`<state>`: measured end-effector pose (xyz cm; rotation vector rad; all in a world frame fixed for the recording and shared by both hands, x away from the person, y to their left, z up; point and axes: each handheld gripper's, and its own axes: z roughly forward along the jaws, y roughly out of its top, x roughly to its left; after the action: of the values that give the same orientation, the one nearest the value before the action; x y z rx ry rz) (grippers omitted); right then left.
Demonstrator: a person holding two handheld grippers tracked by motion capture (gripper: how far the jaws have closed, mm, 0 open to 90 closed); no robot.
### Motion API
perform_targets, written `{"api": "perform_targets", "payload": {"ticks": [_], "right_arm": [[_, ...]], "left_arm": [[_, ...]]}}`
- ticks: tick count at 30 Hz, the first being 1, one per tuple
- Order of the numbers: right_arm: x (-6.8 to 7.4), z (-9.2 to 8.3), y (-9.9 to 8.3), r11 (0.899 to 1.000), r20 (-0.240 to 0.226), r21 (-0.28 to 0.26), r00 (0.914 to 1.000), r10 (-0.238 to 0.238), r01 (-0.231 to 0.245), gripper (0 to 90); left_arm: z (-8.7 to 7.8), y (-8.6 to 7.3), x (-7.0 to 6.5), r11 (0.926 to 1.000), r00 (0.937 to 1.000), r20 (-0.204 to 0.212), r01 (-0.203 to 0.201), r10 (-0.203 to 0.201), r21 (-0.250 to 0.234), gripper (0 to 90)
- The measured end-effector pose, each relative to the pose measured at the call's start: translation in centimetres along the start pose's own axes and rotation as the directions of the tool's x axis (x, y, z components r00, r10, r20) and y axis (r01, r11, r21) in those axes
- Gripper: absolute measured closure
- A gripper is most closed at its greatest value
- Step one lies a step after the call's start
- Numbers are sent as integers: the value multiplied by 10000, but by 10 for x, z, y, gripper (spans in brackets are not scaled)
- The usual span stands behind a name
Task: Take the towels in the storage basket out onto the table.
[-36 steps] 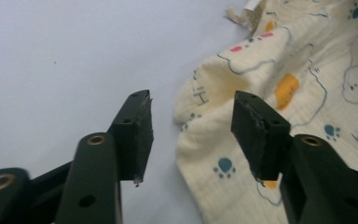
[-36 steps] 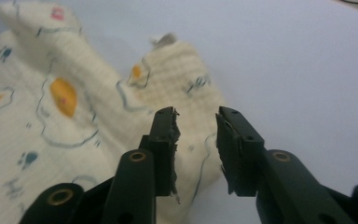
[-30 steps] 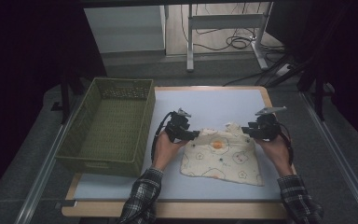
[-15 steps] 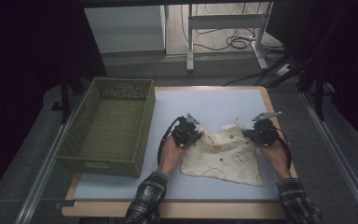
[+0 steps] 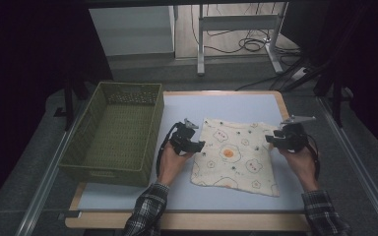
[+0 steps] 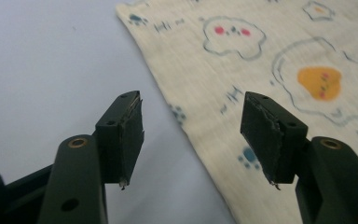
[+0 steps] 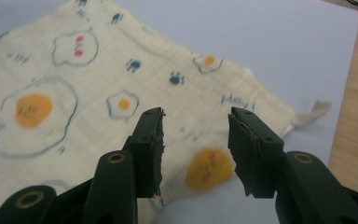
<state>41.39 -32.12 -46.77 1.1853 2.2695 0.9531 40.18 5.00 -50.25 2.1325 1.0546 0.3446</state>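
We have the cream cloth printed with fried eggs (image 5: 236,155) spread flat mid-table, right of the green woven basket (image 5: 113,132). Our left gripper (image 6: 193,135) and right gripper (image 7: 196,149) have just opened, jaws apart, nothing between them; folding looks still undone.

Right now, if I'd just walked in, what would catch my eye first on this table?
Probably the cream cloth printed with fried eggs and little faces, spread flat in the middle of the pale blue table. A hand flanks it on each side, holding the left gripper and the right gripper, whose black jaws have just been opening, with nothing pinched between them. To the left stands a green woven basket.
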Motion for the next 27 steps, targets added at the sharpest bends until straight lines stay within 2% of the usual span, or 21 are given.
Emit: {"api": "perform_targets", "payload": {"ticks": [6, 11, 14, 15, 16, 17, 19, 20, 21, 22, 23, 24, 27], "right_arm": [[10, -20, -25, 9994, -262, 259, 9994, -212, 218, 554], [20, -32, -52, 9984, -469, 539, 9988, -156, 181, 560], [25, -31, -64, 9985, -730, 527, 9973, -89, 128, 559], [29, -26, -68, 9985, -940, 526, 9955, -102, 152, 557], [29, -26, -68, 9985, -940, 526, 9955, -102, 152, 557], [35, -18, -70, 9978, -1056, 618, 9943, -152, 219, 565], [41, -13, -71, 9968, -1201, 595, 9917, -455, 529, 760], [41, -13, -71, 9968, -1201, 595, 9917, -455, 529, 760], [45, -11, -71, 9956, -1215, 531, 9901, -700, 769, 847], [49, -11, -71, 9941, -1203, 552, 9890, -865, 937, 872], [53, -17, -67, 9916, -820, 630, 9908, -1080, 1133, 879], [53, -17, -67, 9916, -820, 630, 9908, -1080, 1133, 879], [53, -39, -58, 9913, -90, 436, 9923, -1238, 1241, 853]], "left_arm": [[-11, -18, -11, 9999, 9980, 609, -159, 158, 2, 378], [-16, -34, -21, 9995, 9967, 756, -316, 313, 29, 379], [-13, -42, -24, 9992, 9967, 729, -373, 364, 106, 378], [-12, -44, -25, 9990, 9970, 657, -425, 413, 164, 374], [-10, -46, -25, 9987, 9971, 616, -467, 453, 211, 374], [-7, -49, -25, 9978, 9966, 595, -582, 563, 314, 373], [-5, -51, -26, 9969, 9968, 477, -666, 646, 415, 373], [-5, -53, -27, 9964, 9962, 421, -779, 764, 340, 373], [-5, -53, -27, 9966, 9963, 411, -772, 759, 290, 371], [-5, -54, -27, 9969, 9964, 411, -746, 735, 253, 371], [-5, -54, -27, 9967, 9962, 419, -772, 762, 239, 372], [-5, -54, -27, 9967, 9962, 425, -776, 765, 233, 372], [-5, -54, -26, 9968, 9962, 450, -757, 745, 240, 366]]}}
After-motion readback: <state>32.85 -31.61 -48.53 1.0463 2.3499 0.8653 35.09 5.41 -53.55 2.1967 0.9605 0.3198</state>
